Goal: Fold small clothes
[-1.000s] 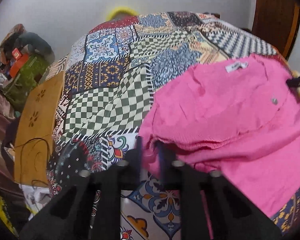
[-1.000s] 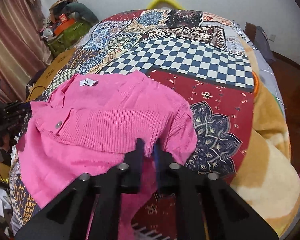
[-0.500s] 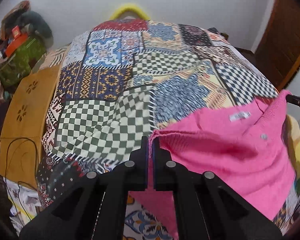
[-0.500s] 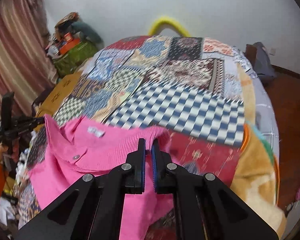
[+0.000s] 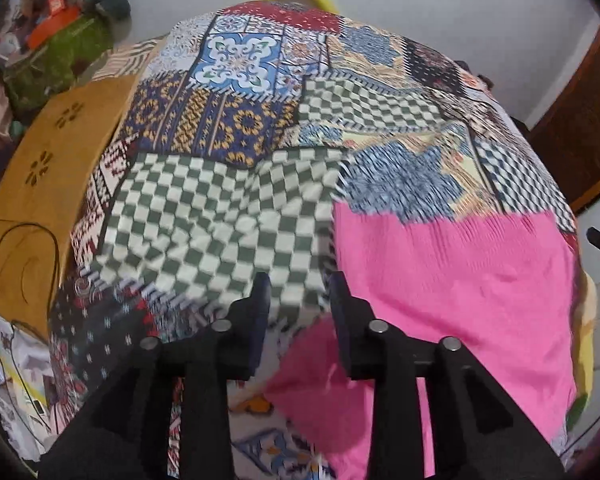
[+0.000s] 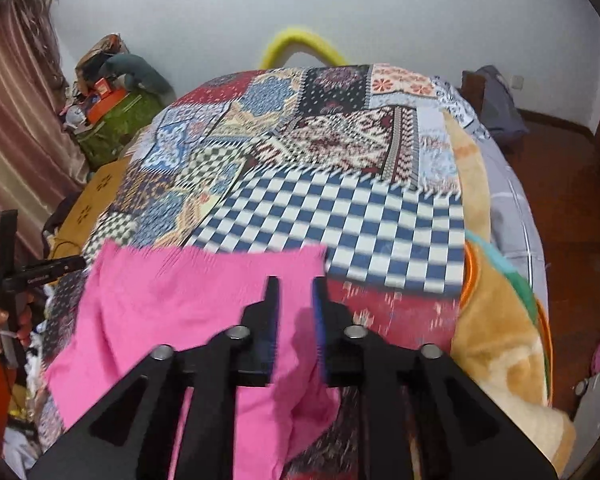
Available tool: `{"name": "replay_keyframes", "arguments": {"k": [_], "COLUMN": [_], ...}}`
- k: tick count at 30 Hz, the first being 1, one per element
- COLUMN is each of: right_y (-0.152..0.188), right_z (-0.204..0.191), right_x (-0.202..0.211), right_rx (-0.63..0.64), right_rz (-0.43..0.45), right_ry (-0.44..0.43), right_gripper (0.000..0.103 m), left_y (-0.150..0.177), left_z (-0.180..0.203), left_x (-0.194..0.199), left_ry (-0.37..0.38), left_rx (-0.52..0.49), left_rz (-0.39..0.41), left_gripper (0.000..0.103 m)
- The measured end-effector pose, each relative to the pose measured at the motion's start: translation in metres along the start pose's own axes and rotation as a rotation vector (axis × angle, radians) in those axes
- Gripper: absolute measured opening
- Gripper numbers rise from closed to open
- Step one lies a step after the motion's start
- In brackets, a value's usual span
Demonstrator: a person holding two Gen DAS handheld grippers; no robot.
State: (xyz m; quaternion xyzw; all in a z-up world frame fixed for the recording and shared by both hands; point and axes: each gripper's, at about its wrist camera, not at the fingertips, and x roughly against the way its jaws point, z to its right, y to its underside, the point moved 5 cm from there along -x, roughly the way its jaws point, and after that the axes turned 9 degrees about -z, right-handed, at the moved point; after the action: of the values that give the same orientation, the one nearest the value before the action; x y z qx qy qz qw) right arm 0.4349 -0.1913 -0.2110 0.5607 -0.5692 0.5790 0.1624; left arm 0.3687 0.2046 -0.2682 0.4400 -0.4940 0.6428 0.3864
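Note:
A pink knit garment [image 5: 452, 280] lies flat on the patchwork bedspread [image 5: 228, 208], its ribbed hem at the far edge. My left gripper [image 5: 298, 300] is open and empty, just above the garment's left edge. In the right wrist view the same pink garment [image 6: 188, 304] lies spread out. My right gripper [image 6: 294, 300] is open and empty over its right part, near the right edge. The collar, label and button are hidden.
A brown wooden board [image 5: 48, 184] with a black cable lies left of the bed. A cluttered green pile [image 6: 112, 116] sits at the far left. A tan plush blanket [image 6: 496, 332] covers the bed's right side. The left gripper's handle [image 6: 24, 276] shows at far left.
Both grippers carried the garment's edge forward and opened, letting it go. The pink garment now lies flat with the label and button covered.

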Motion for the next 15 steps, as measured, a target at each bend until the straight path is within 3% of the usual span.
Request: {"name": "replay_keyframes", "arguments": {"k": [2,9,13,15], "right_y": [0.013,0.068,0.099,0.112], "right_z": [-0.003,-0.015,-0.025,-0.030], "right_x": [0.007,0.009,0.002,-0.002], "right_rx": [0.029,0.075,0.076,0.082], "right_rz": [-0.011,-0.102,-0.150,-0.165], "right_ry": [0.011,0.006,-0.018,-0.024], "right_gripper": [0.028,0.033,0.033,0.033], "left_y": [0.015,0.080,0.105,0.111], "left_z": [0.004,0.035,0.051,0.055], "left_x": [0.005,0.017,0.009,0.008], "left_ry": [0.000,0.093,0.093,0.067], "left_rx": [-0.035,-0.126,-0.160,-0.169], "left_rz": [-0.009,-0.058,-0.096,-0.085], "left_gripper": [0.031,0.033,0.033,0.024]}}
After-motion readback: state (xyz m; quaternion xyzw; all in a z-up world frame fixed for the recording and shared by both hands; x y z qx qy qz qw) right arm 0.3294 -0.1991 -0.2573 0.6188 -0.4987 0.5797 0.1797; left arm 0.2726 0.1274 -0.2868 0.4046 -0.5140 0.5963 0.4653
